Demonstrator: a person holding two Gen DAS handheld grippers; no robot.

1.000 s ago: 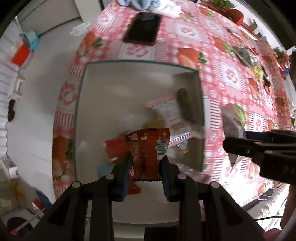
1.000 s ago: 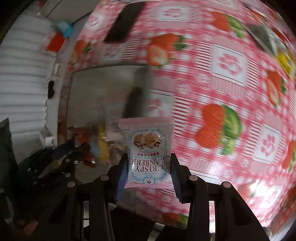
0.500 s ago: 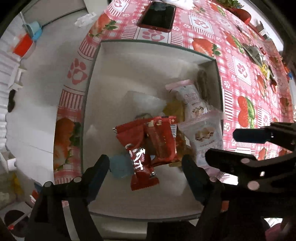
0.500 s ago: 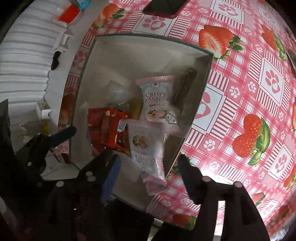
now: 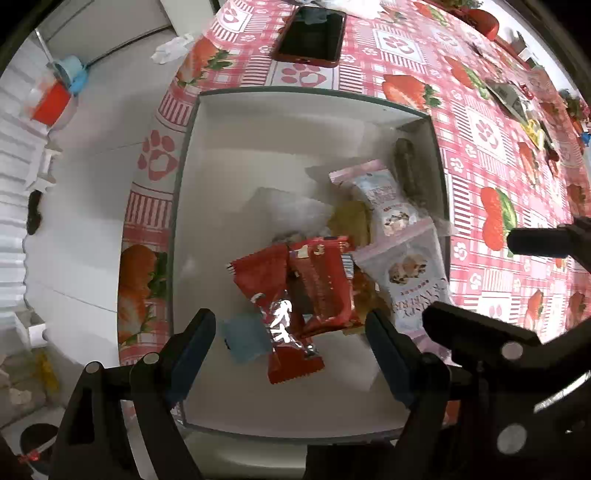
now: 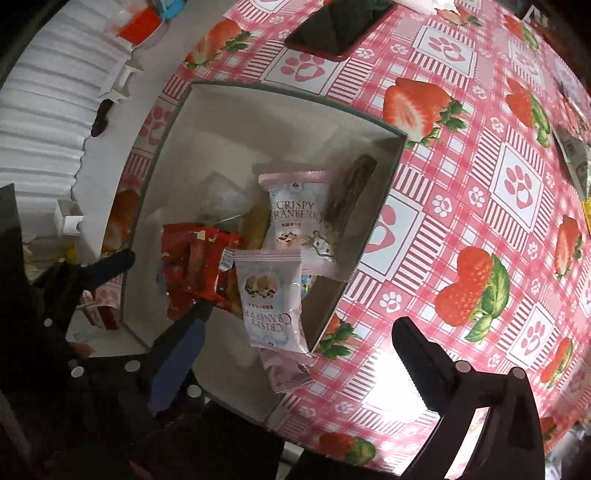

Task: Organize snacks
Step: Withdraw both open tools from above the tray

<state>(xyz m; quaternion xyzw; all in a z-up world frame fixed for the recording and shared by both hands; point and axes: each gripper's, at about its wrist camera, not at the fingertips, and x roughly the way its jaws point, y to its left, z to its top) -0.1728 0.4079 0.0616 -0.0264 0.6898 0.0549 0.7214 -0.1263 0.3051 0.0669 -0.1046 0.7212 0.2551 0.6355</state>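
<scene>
On the desk, left wrist view: white box sits on the strawberry/paw-print cloth w/ a pile of snacks in its right-near part. Left gripper hangs over the box's near end, fingers wide apart, nothing between them. Below them: red wrappers, 2 overlapping, one w/ a shiny foil patch; small blue packet just beside on the left. Pink/white Crispy Cranberry pack leans on the right wall, a 2nd Cranberry pack farther in, dark bar upright against the right wall, yellowish snack between the packs and the reds. Clear wrapper mid-box. Right gripper shows at the right edge, above the box rim. Phone lies on the cloth beyond the box.

Right wrist view: right gripper over the box's near-right corner, fingers spread wide, empty. Near Cranberry pack lies tilted, lower end hanging out over the rim; 2nd pack behind it, dark bar touching the right wall. Red wrappers left of the packs. Left gripper's finger visible at left. Phone top of view, apart from the box.
</scene>
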